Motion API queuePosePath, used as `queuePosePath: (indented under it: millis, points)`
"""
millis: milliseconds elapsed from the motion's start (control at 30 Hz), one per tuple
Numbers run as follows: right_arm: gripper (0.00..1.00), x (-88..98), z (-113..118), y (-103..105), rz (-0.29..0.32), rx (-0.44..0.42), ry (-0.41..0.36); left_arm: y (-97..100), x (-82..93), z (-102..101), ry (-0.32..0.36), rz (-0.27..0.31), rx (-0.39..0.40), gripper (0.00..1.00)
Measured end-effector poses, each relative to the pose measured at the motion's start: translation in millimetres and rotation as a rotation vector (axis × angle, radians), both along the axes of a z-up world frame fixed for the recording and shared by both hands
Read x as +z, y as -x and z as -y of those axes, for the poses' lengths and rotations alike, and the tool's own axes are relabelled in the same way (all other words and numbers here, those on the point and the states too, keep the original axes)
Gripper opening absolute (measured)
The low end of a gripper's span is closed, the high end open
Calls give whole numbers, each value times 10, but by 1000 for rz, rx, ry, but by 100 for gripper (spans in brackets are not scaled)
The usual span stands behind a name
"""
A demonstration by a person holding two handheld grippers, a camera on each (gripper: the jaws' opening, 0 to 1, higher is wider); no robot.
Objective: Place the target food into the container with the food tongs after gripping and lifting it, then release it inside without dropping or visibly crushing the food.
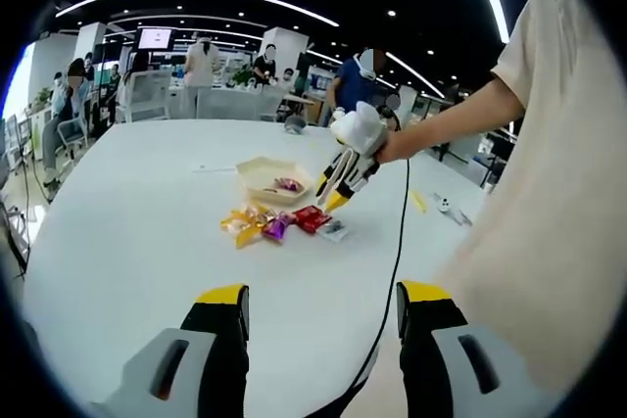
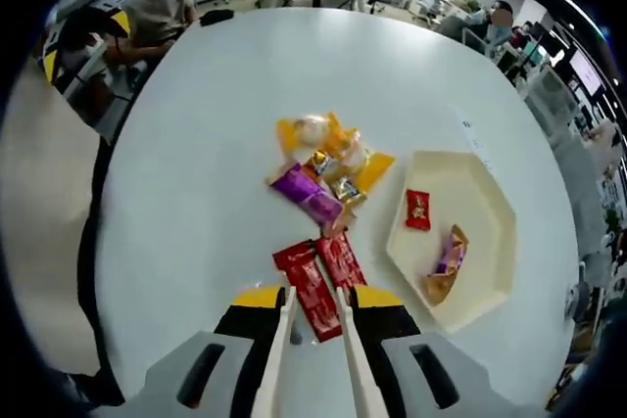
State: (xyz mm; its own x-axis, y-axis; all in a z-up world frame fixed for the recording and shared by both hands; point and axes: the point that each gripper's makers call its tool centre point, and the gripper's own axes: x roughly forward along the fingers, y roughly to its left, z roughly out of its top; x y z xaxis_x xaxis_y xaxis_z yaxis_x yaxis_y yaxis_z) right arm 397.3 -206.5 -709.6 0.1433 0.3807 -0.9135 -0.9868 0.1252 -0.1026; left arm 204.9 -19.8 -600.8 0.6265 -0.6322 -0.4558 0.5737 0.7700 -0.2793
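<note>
Two red packets (image 2: 313, 291) lie side by side on the white table (image 2: 196, 193), below a pile of yellow and purple snack packets (image 2: 323, 168). My right gripper (image 2: 315, 320) holds the food tongs (image 2: 282, 335); their two pale arms stand apart, one on each side of the nearer red packet's end. A cream hexagonal tray (image 2: 480, 198) to the right holds a small red packet (image 2: 418, 209) and a purple-orange one (image 2: 446, 261). In the left gripper view the right gripper (image 1: 343, 178) points down at the red packets (image 1: 312, 217) beside the tray (image 1: 257, 171). My left gripper (image 1: 323, 301) hangs open, well back from the snacks.
A black cable (image 1: 397, 242) runs from the right gripper toward the near table edge. The person's arm and pale sleeve (image 1: 549, 173) take up the right side. Small items (image 1: 446, 206) lie on the table's right. People stand at far desks (image 1: 201, 66); one sits beyond the table (image 2: 162, 2).
</note>
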Motion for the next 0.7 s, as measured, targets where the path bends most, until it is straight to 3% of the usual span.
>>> queuePosePath:
  millis: [700]
  points:
    - [26, -101, -5, 8, -10, 49, 15, -30, -40, 24, -1, -22, -2, 61]
